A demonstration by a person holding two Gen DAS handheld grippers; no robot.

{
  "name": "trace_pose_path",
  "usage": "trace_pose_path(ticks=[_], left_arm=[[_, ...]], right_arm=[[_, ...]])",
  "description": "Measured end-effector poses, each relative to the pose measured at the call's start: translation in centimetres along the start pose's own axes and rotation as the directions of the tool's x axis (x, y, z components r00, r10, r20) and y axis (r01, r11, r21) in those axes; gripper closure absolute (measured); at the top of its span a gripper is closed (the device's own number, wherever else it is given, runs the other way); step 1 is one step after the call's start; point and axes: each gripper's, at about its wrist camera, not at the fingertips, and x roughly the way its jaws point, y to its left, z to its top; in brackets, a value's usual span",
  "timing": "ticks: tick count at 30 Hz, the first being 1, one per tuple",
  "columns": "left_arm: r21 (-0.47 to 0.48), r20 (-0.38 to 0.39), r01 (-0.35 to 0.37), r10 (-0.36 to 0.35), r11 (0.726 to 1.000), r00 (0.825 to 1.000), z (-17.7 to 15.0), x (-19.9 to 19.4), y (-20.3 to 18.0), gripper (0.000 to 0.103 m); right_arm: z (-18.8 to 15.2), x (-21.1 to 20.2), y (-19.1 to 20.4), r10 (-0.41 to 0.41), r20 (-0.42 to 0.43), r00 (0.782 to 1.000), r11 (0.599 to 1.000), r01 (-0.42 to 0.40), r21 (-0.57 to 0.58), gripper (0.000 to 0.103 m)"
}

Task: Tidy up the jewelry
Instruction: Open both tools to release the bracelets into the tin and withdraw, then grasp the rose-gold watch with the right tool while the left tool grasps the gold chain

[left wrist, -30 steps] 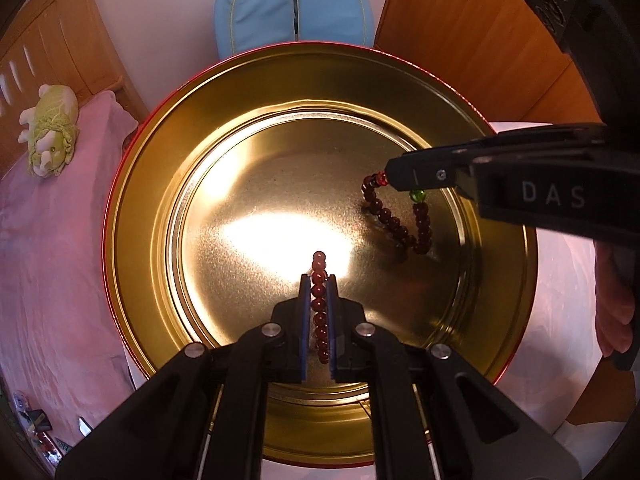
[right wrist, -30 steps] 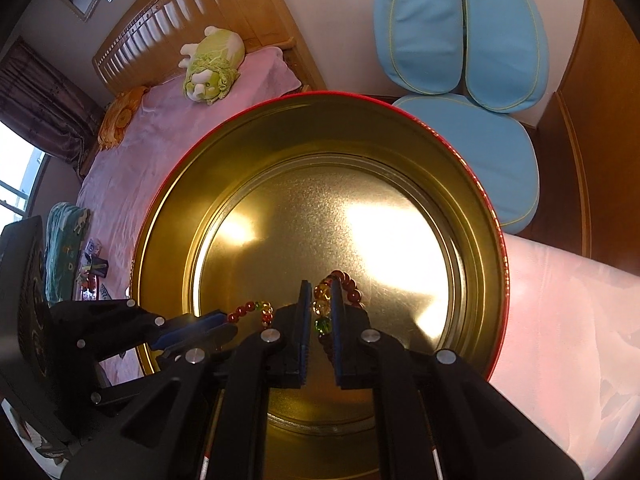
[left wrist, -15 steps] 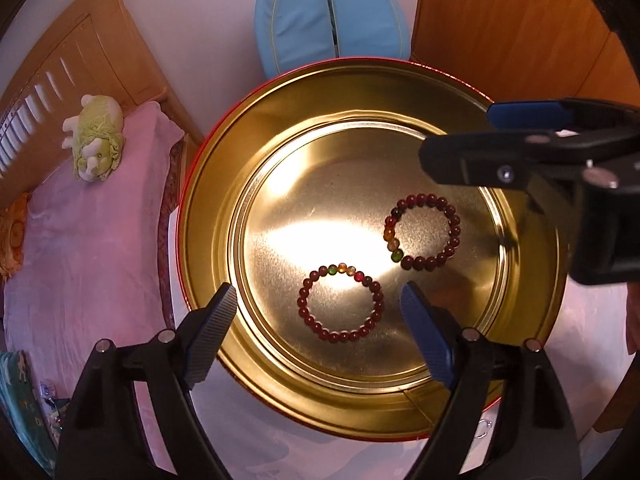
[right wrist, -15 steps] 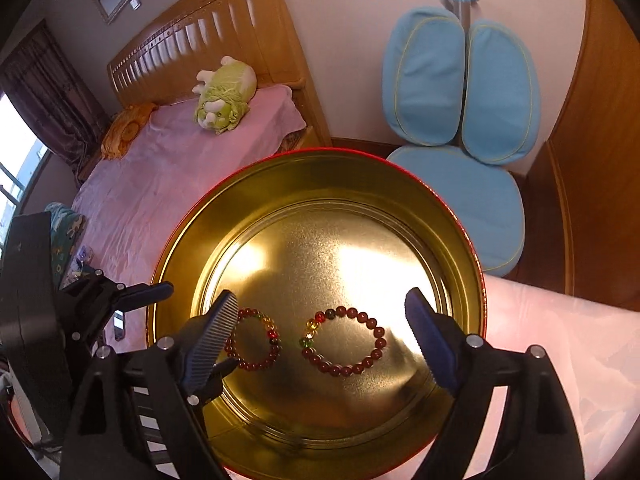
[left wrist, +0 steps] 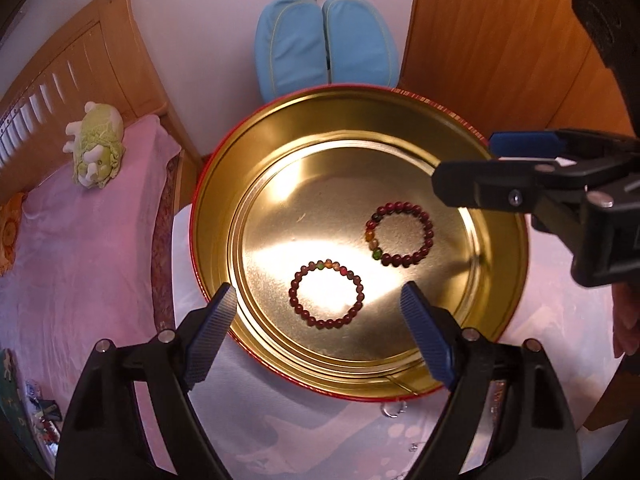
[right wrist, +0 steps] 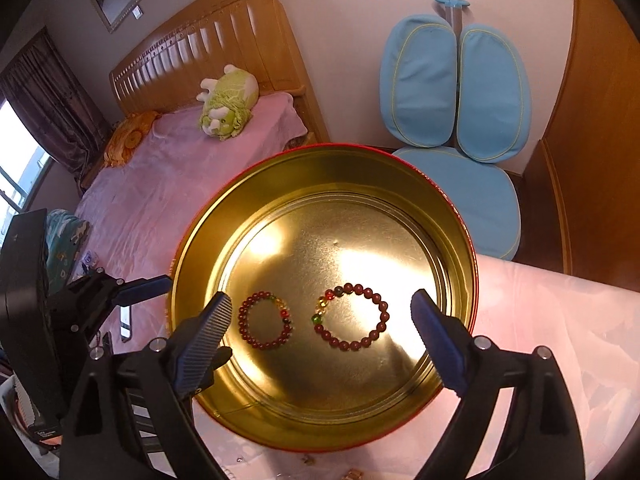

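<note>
Bedding in pink (left wrist: 80, 240) lies at my far left, a green plush toy (left wrist: 96, 146) resting on it. My left gripper (left wrist: 320, 320) hangs with its fingers spread wide, holding nothing, above the near rim of the gold tin (left wrist: 216, 208). Inside, flat on the floor of the tin, the nearer bracelet (left wrist: 326, 294) and the farther bracelet (left wrist: 400, 234) lie close together, not touching. My right gripper (right wrist: 322, 324) is likewise spread and empty above them.
</note>
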Motion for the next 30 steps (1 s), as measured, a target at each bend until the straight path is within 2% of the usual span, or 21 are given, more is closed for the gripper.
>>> trace_pose_path(ticks=[9, 15, 21, 30], left_arm=[[-0.045, 0.076, 0.037, -0.033, 0.998, 0.997, -2.6, -2.8, 0.4, 0.021], [-0.099, 0.041, 0.027, -0.023, 0.995, 0.999, -5.6, -3.4, 1.6, 0.021], [-0.120, -0.022, 0.008, -0.011, 0.993, 1.000, -9.4, -3.3, 2.2, 0.021], [-0.122, -0.078, 0.037, -0.046, 0.992, 0.996, -13.5, -3.2, 0.5, 0.021]], right_arm=[[-3.2, -4.1, -0.1, 0.027, 0.082, 0.996, 0.998, -0.031, 0.054, 0.010], [-5.5, -6.3, -0.9, 0.032, 0.123, 0.992, 0.996, -0.042, 0.080, 0.010], [-7.9, -6.3, -1.8, 0.024, 0.071, 0.997, 0.994, -0.031, 0.105, 0.010], [-11.4, -5.4, -1.1, 0.016, -0.023, 1.000, 0.996, -0.014, 0.084, 0.010]])
